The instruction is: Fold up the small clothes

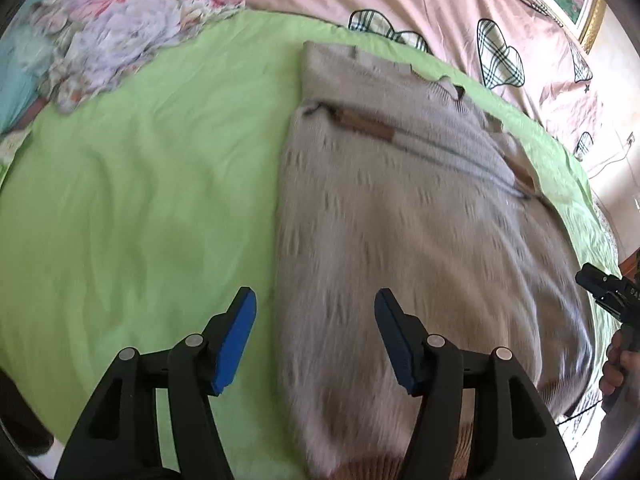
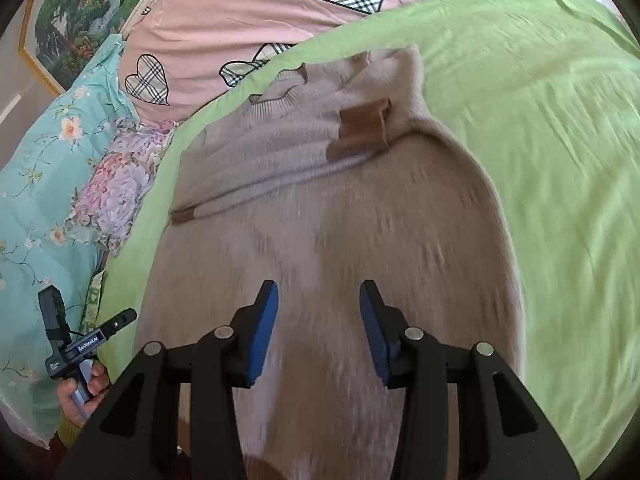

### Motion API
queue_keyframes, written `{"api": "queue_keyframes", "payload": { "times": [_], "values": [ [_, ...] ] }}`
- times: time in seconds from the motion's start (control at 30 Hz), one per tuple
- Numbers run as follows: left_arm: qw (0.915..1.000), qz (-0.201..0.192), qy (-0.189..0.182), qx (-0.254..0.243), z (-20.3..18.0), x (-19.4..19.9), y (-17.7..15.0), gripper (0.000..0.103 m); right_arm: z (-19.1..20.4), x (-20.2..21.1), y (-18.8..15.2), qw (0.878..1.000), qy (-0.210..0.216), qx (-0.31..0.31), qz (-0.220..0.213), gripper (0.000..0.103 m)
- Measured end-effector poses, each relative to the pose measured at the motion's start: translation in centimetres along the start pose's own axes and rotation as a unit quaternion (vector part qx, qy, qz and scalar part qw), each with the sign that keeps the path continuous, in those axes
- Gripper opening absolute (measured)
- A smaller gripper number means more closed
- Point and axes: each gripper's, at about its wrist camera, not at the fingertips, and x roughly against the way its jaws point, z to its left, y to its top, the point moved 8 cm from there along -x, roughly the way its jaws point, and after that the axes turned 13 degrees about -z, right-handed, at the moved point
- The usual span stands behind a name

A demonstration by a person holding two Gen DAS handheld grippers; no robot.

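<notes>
A beige knit sweater lies flat on the green sheet, collar at the far end. Its sleeves are folded across the chest, and their brown cuffs lie on top. My left gripper hovers open over the sweater's left edge near the hem, nothing between its blue pads. In the right wrist view the sweater fills the middle. My right gripper stands open above the lower body, pads apart and empty. The hem under both grippers is mostly hidden and blurred.
A pink quilt with plaid hearts lies beyond the collar. Flowered bedding sits far left, with a teal flowered pillow beside it. A framed picture hangs on the wall. A hand grips the other tool's handle.
</notes>
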Motion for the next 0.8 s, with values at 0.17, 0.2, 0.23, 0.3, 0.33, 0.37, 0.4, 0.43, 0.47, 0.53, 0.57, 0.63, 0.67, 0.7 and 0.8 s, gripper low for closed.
{"api": "queue_keyframes", "payload": {
  "times": [0.17,0.2,0.23,0.3,0.33,0.37,0.4,0.43,0.47,0.53,0.57,0.63,0.67,0.7,0.8],
  "values": [
    [0.9998,0.019,0.004,-0.004,0.9,1.5,-2.6,0.064,-0.7,2.5,-1.5,1.000,0.002,-0.005,-0.011,0.053],
    [0.9997,0.023,0.001,-0.003,1.0,1.7,-3.0,0.066,-1.0,3.0,-1.9,1.000,0.001,-0.007,-0.011,0.053],
    [0.9996,0.029,-0.007,-0.001,1.1,2.0,-3.6,0.067,-1.2,3.3,-2.1,1.000,0.001,-0.008,-0.012,0.053],
    [0.9993,0.036,-0.014,-0.001,1.1,2.3,-4.4,0.069,-1.7,4.1,-2.6,1.000,0.004,-0.016,-0.015,0.053],
    [0.9991,0.040,-0.016,-0.002,1.0,2.5,-4.9,0.069,-1.9,4.4,-2.9,1.000,0.005,-0.019,-0.016,0.053],
    [0.9988,0.045,-0.016,0.001,0.9,2.6,-5.3,0.069,-2.1,4.7,-3.0,1.000,0.005,-0.022,-0.017,0.053],
    [0.9986,0.049,-0.022,0.002,0.7,2.7,-5.7,0.069,-2.3,5.1,-3.3,1.000,0.003,-0.022,-0.019,0.053],
    [0.9981,0.052,-0.031,0.006,0.4,2.8,-6.2,0.069,-2.4,5.4,-3.5,1.000,0.002,-0.022,-0.020,0.053],
    [0.9979,0.053,-0.036,0.009,0.3,2.8,-6.5,0.069,-2.5,5.7,-3.6,1.000,0.002,-0.020,-0.020,0.053],
    [0.9981,0.046,-0.041,0.008,0.1,2.8,-7.1,0.070,-2.7,6.4,-4.0,1.000,0.004,-0.017,-0.020,0.053],
    [0.9983,0.041,-0.042,0.003,-0.1,2.8,-7.3,0.070,-2.9,6.7,-4.1,1.000,0.006,-0.015,-0.020,0.053],
    [0.9984,0.028,-0.047,-0.015,-0.8,2.8,-7.5,0.058,-3.1,7.3,-4.4,1.000,0.010,-0.011,-0.021,0.054],
    [0.9981,0.024,-0.051,-0.024,-1.2,2.9,-7.5,0.048,-3.2,7.5,-4.5,1.000,0.012,-0.011,-0.023,0.054],
    [0.9974,0.023,-0.062,-0.029,-1.6,3.0,-7.5,0.031,-3.4,7.7,-4.5,1.000,0.016,-0.011,-0.024,0.054],
    [0.9947,0.038,-0.094,-0.015,-1.8,3.1,-7.6,0.026,-4.0,8.3,-4.9,0.999,0.022,-0.015,-0.018,0.054]
  ]
}}
